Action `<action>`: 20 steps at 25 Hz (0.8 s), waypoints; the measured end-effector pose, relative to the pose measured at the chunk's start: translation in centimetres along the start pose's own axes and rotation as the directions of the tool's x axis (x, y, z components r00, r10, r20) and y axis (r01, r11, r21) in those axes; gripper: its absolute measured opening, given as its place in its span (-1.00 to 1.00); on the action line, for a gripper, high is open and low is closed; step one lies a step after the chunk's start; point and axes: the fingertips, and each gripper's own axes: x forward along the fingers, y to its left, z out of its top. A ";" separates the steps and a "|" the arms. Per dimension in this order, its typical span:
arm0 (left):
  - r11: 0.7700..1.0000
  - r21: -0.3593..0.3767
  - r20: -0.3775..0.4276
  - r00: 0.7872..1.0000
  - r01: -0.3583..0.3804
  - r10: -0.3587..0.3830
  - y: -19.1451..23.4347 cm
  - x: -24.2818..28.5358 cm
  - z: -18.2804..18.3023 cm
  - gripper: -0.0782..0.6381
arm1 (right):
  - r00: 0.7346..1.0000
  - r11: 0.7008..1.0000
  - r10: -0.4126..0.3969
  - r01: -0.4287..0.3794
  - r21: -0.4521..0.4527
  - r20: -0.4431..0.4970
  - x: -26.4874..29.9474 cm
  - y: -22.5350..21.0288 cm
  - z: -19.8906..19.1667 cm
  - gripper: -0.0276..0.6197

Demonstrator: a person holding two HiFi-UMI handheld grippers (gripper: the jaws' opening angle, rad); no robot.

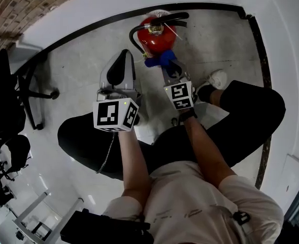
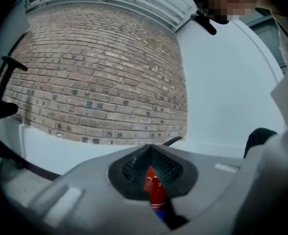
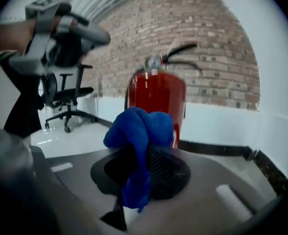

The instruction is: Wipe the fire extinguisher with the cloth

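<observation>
Left tool [image 1: 122,60] is raised with its jaws together, empty. To its right, by the far wall, the red fire extinguisher [image 1: 157,38] stands on the floor [image 1: 83,70], its label too small to read. Right tool [image 1: 169,70] pinches the blue cloth [image 1: 158,60] at the extinguisher's near side.

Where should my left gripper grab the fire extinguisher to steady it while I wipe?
Take the handle on top of the fire extinguisher, coming from above. The body stands upright and looks too wide for the jaws; the handle juts free, and the cloth in the right gripper sits at the near side.
</observation>
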 end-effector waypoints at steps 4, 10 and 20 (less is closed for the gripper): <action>1.000 0.001 -0.044 0.999 -0.001 0.001 -0.2 0.6 -0.5 -0.78 | 0.963 1.000 0.005 -0.002 0.013 -0.269 4.9 -1.3 -11.1 -0.71; 0.999 -0.044 -0.038 0.999 -0.029 0.028 1.1 1.4 -1.4 -0.78 | 0.913 0.998 0.044 -0.056 -0.019 -0.406 8.4 -0.7 -17.7 -0.71; 1.000 -0.015 -0.092 0.996 0.000 -0.001 0.3 1.3 -3.3 -0.78 | 0.772 0.972 0.164 -0.232 -0.032 -0.614 10.8 1.8 -25.0 -0.70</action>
